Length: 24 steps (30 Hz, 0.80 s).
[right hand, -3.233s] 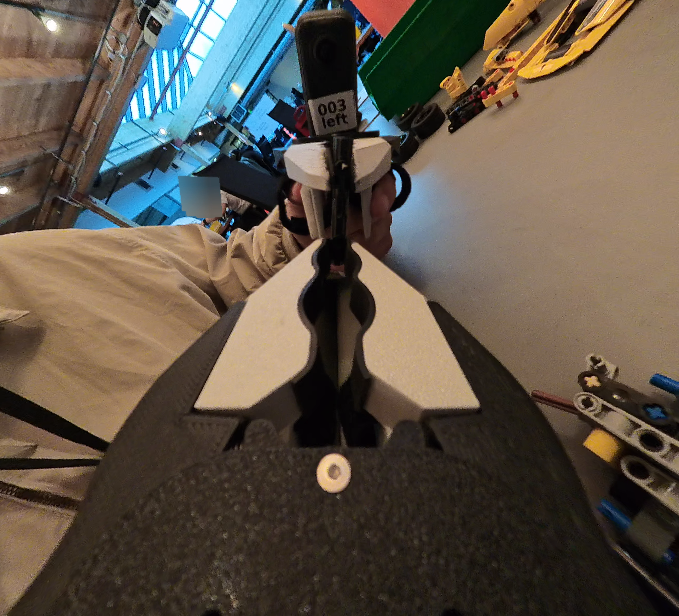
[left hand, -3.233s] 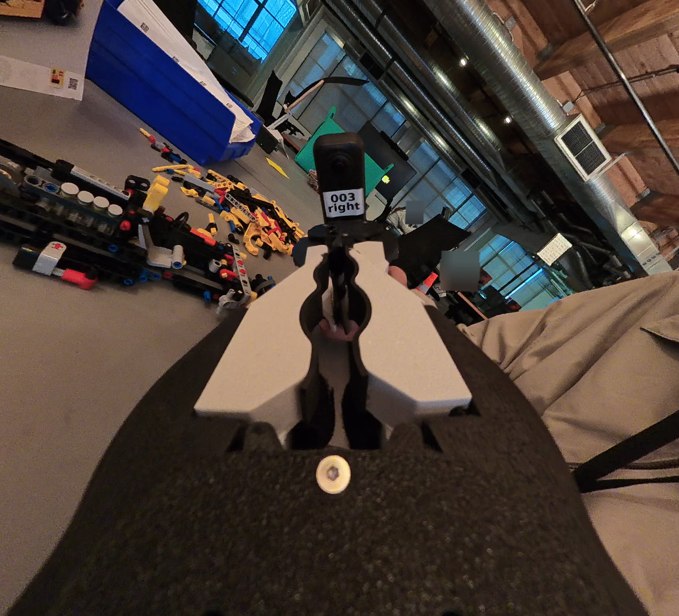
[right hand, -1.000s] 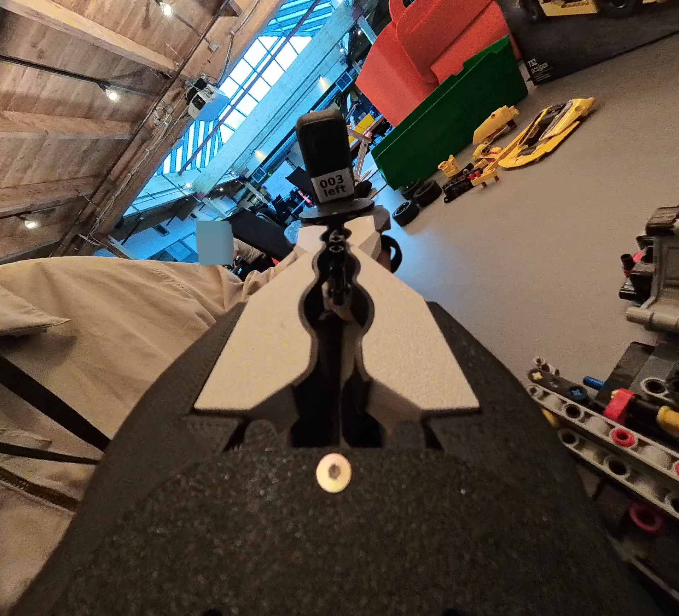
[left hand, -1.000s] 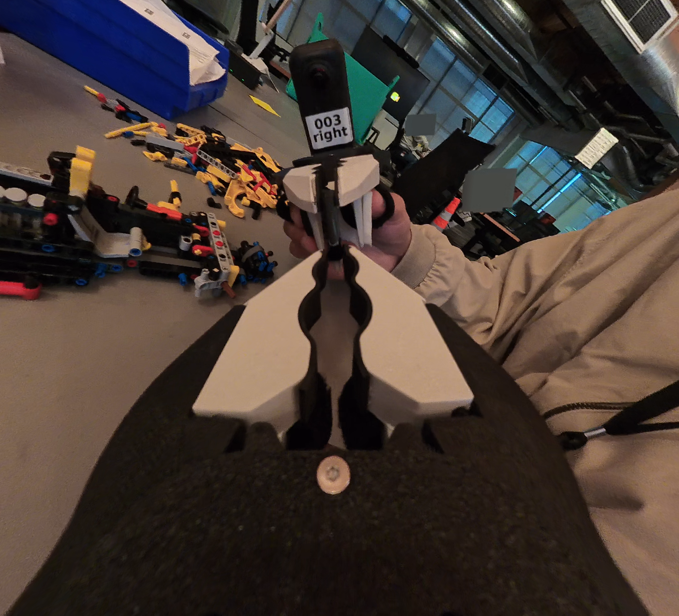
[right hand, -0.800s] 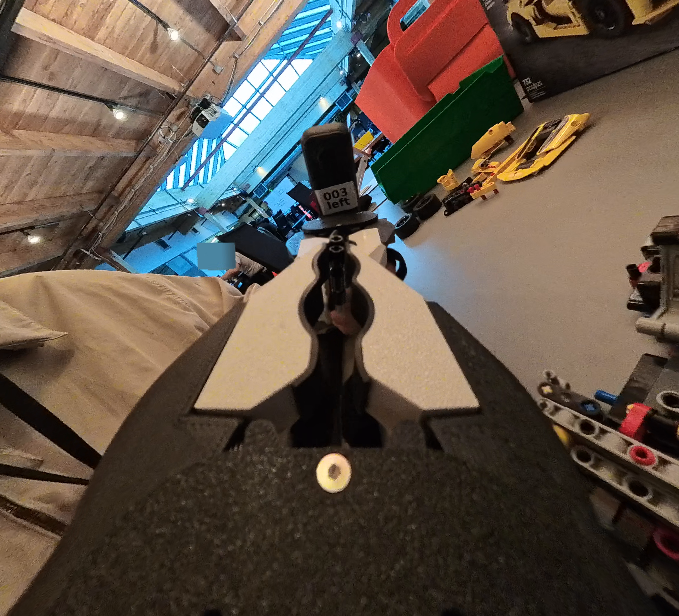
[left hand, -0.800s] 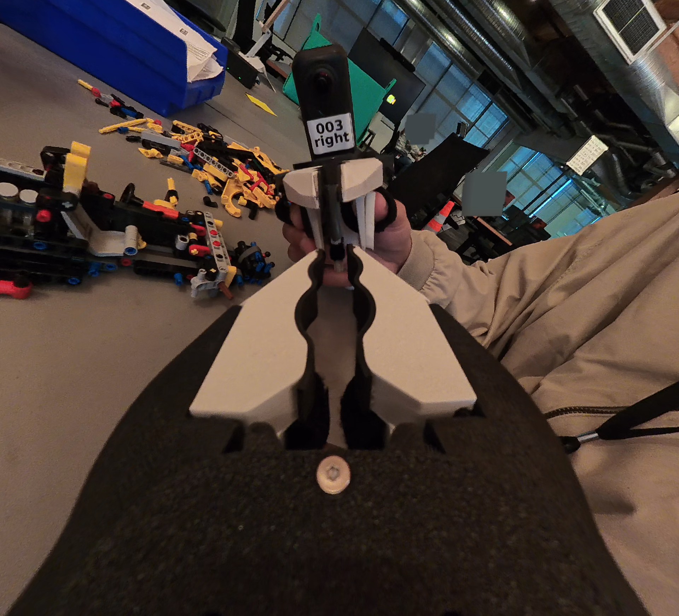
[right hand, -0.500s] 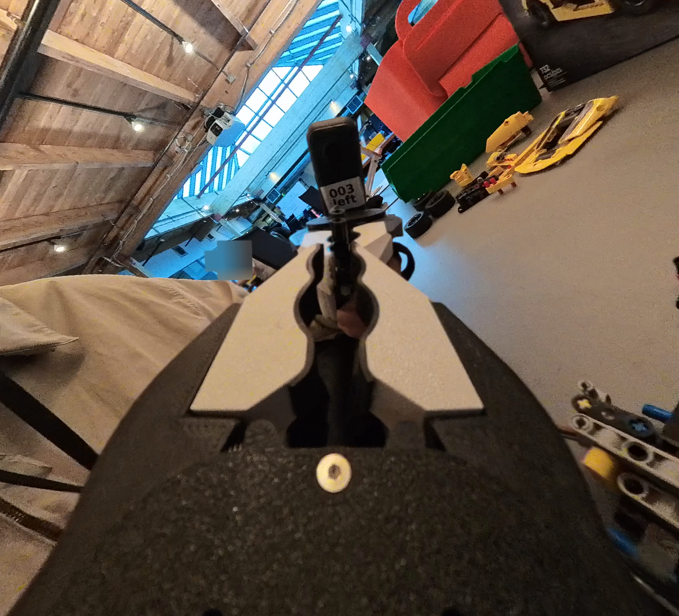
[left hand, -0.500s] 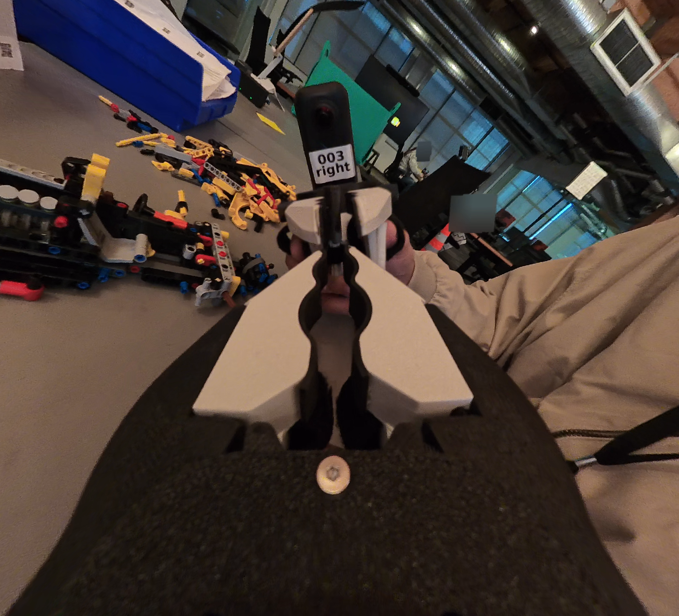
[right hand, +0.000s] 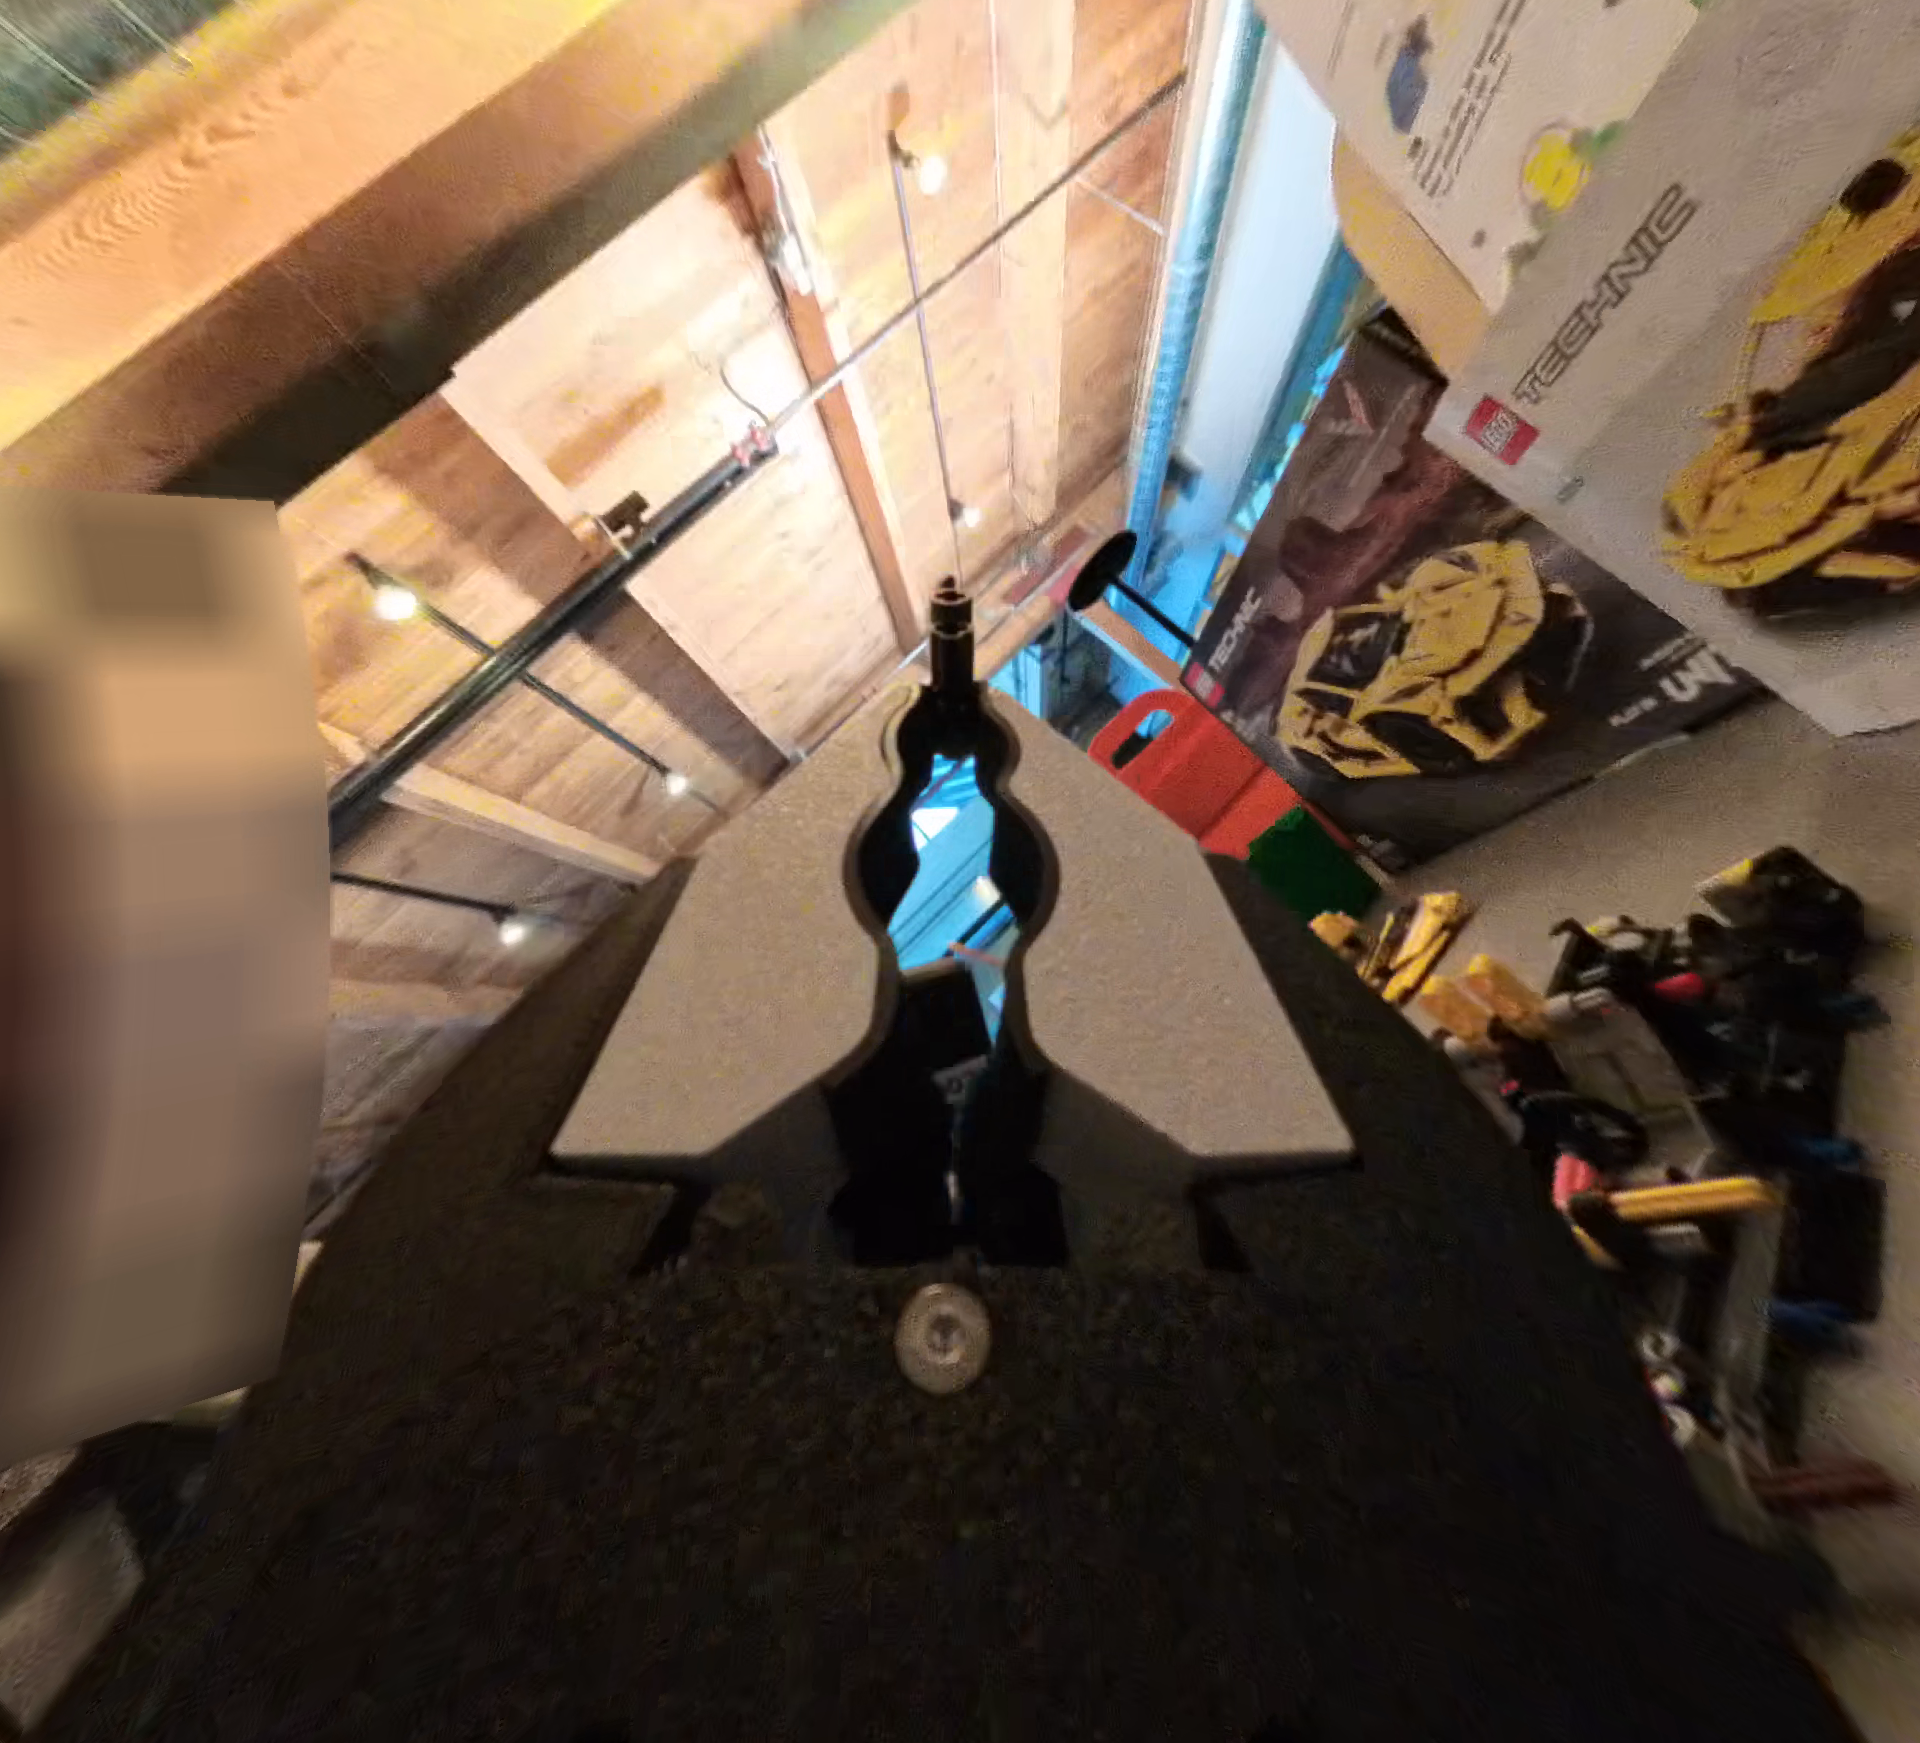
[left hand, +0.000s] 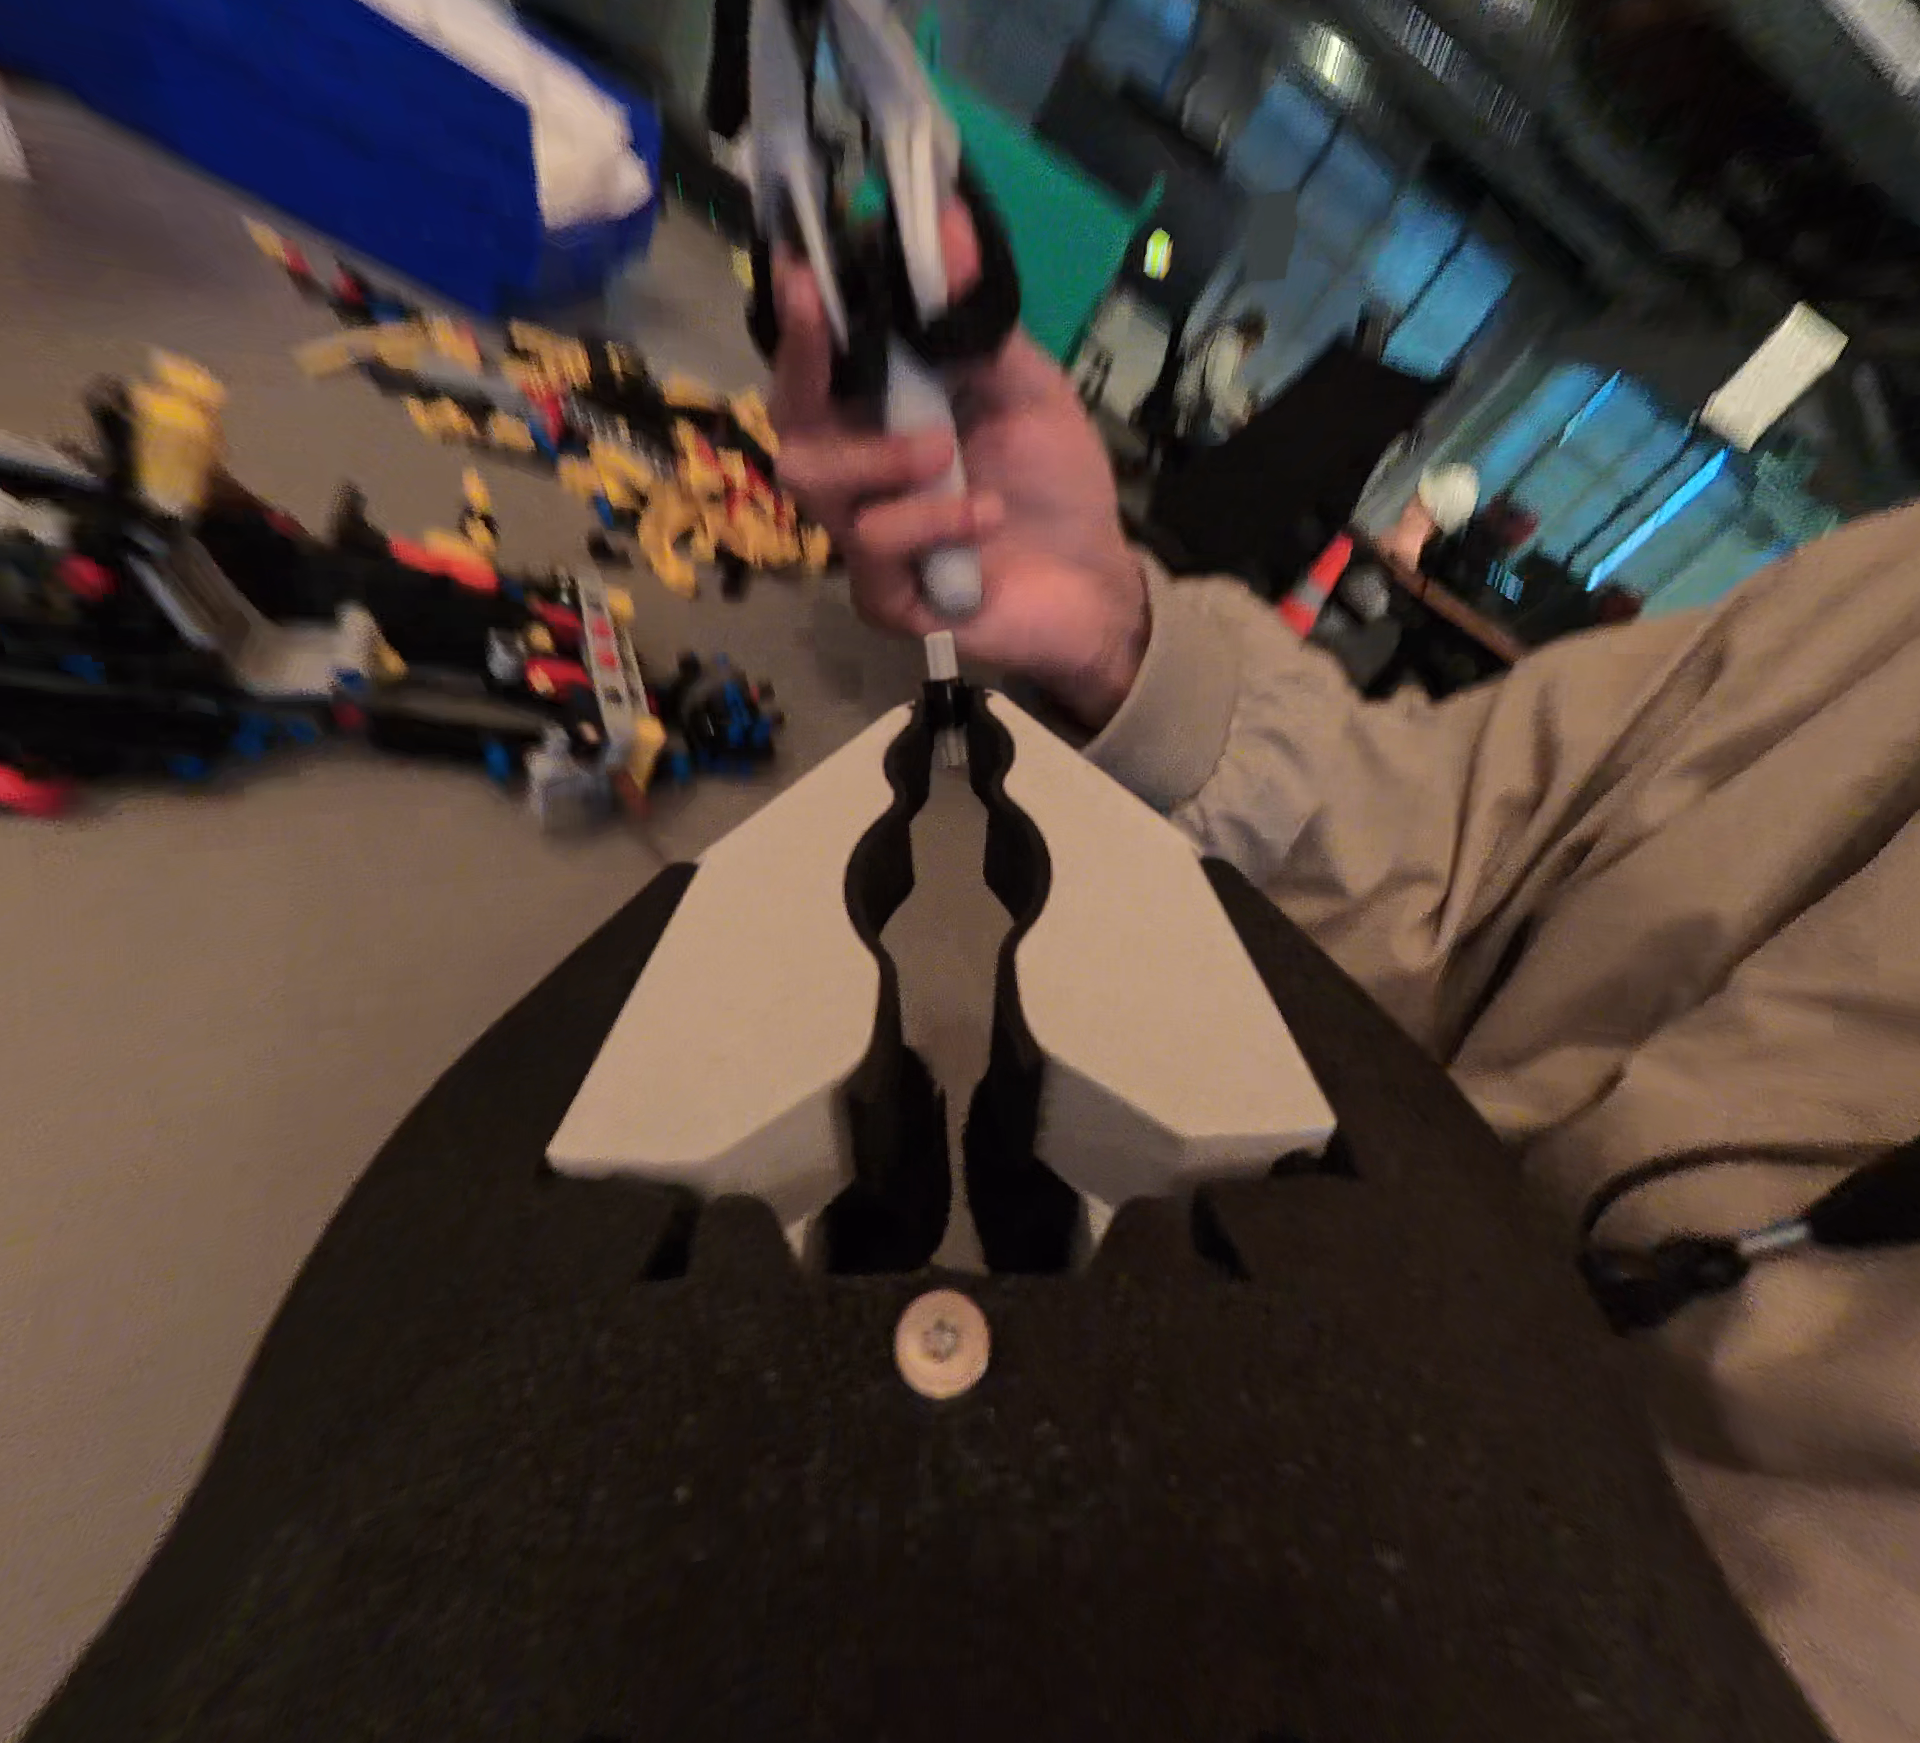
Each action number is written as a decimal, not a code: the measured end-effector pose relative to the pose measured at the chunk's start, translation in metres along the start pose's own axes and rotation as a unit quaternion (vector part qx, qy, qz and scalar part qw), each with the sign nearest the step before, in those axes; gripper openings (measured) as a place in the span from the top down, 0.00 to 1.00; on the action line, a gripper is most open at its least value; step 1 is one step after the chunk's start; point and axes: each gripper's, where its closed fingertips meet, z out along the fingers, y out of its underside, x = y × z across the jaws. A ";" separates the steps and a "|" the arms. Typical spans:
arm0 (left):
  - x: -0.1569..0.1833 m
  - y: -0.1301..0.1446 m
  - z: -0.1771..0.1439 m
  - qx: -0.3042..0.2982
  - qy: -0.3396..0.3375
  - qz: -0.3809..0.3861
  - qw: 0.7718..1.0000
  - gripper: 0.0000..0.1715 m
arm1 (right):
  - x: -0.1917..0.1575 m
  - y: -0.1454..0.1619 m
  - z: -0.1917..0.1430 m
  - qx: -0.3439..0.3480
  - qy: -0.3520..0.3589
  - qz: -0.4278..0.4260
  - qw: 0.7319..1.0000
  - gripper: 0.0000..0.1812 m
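— Grey table (left hand: 208, 1018) under everything, with the big things pushed to its far edge: the blue bin (left hand: 260, 62) with white sheets in it on one side, and the dark box with a yellow car printed on it (right hand: 1455, 685) propped upright beside the red and green bins (right hand: 1195, 779) on the other. I'd guess that keeps the middle free.

— And the long black build?

— The black chassis (left hand: 312, 675) lies flat on the table, studded with red and blue pins. The loose yellow pieces (left hand: 644, 467) are spread out in a patch just behind it rather than heaped, probably so each one can be seen.

— What about the two tools?

— The left gripper (left hand: 943, 727) is level, its fingers closed on a small dark pin with a pale tip (left hand: 940, 659). It's pinched at the very tips, so most of the pin pokes out in front, just short of the person's right hand (left hand: 935, 498), which is badly blurred.

— And the right?

— The right gripper (right hand: 951, 706) is tipped up toward the wooden ceiling, well clear of the table. Its fingers are clamped on a small black pin (right hand: 950, 628), also caught only by its base, leaving the free end exposed.
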 end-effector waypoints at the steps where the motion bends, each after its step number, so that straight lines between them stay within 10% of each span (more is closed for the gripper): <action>1: -0.003 -0.010 -0.004 0.019 0.002 -0.013 1.000 0.96 | -0.005 0.001 0.002 -0.027 -0.007 0.005 1.000 0.97; 11: -0.019 -0.009 -0.009 0.008 -0.024 -0.024 0.999 0.96 | -0.047 -0.022 -0.005 -0.038 -0.171 0.221 0.960 0.97; 15: -0.024 -0.016 -0.015 0.026 -0.029 -0.037 0.999 0.96 | 0.023 -0.019 -0.028 -0.145 0.153 -0.045 0.977 0.97; 18: -0.026 -0.015 -0.016 0.019 -0.042 -0.024 0.999 0.96 | 0.063 -0.064 -0.081 -0.227 0.395 -0.452 0.767 0.97; 22: -0.024 -0.010 -0.012 0.003 -0.048 -0.003 0.999 0.96 | 0.034 -0.094 -0.087 -0.251 0.429 -0.786 0.367 0.97; 24: -0.024 -0.007 -0.010 -0.006 -0.051 0.008 0.999 0.96 | 0.010 -0.082 -0.068 -0.214 0.375 -0.869 0.243 0.97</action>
